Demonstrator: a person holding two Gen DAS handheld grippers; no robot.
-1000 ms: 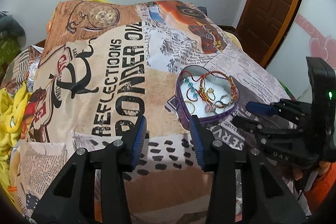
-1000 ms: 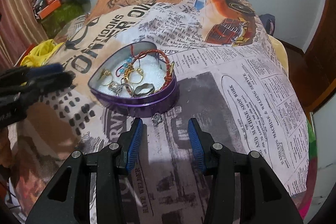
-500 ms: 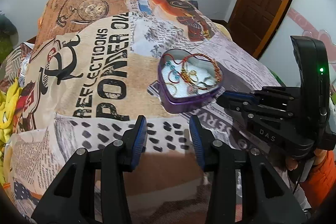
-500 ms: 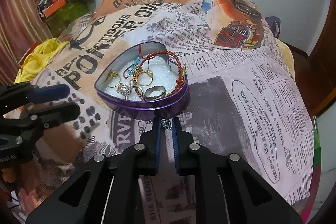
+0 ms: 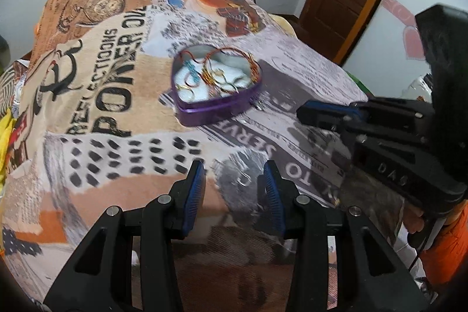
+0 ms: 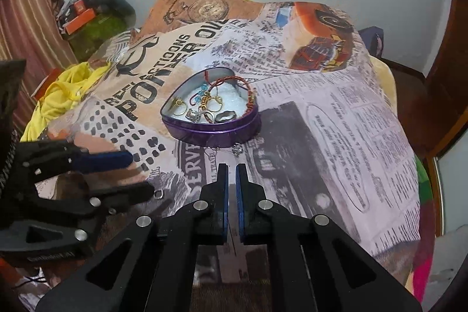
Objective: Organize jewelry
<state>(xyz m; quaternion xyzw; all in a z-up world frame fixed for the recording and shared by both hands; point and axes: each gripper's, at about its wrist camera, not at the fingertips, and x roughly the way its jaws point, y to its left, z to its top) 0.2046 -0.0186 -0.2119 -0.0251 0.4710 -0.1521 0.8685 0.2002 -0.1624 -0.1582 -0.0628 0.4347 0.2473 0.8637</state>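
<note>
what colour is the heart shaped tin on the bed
Purple outside, silver inside; the heart-shaped tin shows best in the right wrist view.

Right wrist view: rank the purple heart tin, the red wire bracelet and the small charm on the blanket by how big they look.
1. Purple heart tin
2. Red wire bracelet
3. Small charm

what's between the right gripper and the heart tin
A small silver trinket on the cloth, beside the heart tin, just ahead of the right gripper; seen in right wrist view.
</note>
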